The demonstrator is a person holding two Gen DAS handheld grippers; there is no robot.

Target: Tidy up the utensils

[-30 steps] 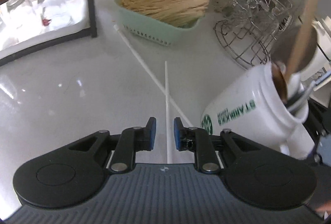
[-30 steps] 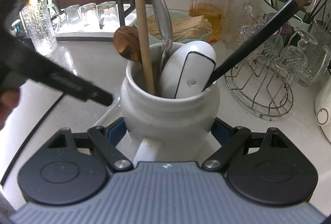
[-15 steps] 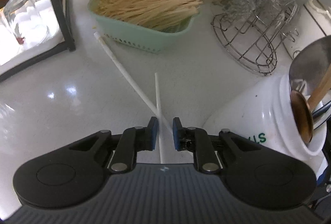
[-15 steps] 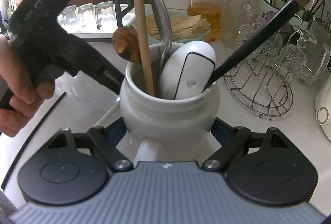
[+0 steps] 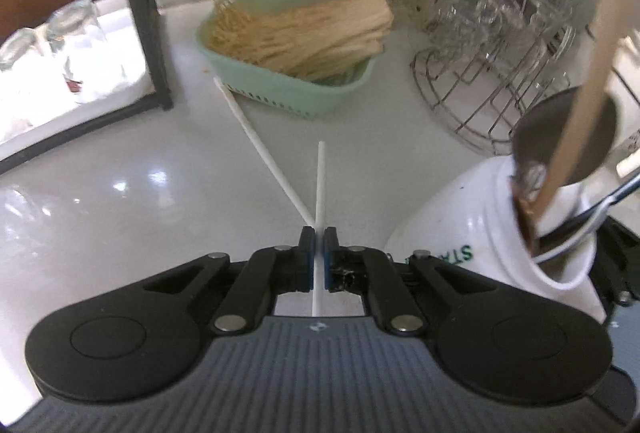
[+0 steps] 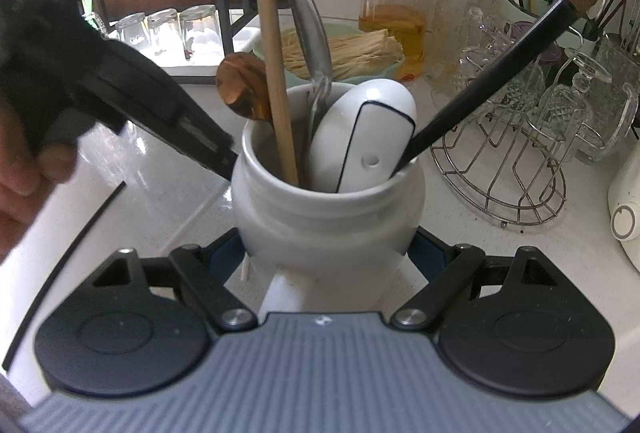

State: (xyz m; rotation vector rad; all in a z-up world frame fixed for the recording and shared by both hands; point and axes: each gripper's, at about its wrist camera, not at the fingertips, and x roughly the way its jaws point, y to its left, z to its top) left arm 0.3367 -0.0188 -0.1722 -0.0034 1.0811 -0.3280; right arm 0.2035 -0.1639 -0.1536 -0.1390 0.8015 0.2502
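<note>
The white ceramic mug (image 6: 328, 201), already full of utensils, is clamped by the right gripper (image 6: 328, 253) on the tabletop (image 5: 160, 193). Just beside the mug, a thin white chopstick (image 5: 319, 193) is pinched by the closed fingers of the left gripper (image 5: 319, 249). Next, it probably must be lifted and lowered into the mug's mouth.

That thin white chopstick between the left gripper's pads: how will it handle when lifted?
The thin white chopstick looks straight and stiff, so it probably won't droop. It looks smooth, and the left gripper pinches it near one end, so it may pivot or slip. The second white chopstick crosses it and may get nudged.
</note>
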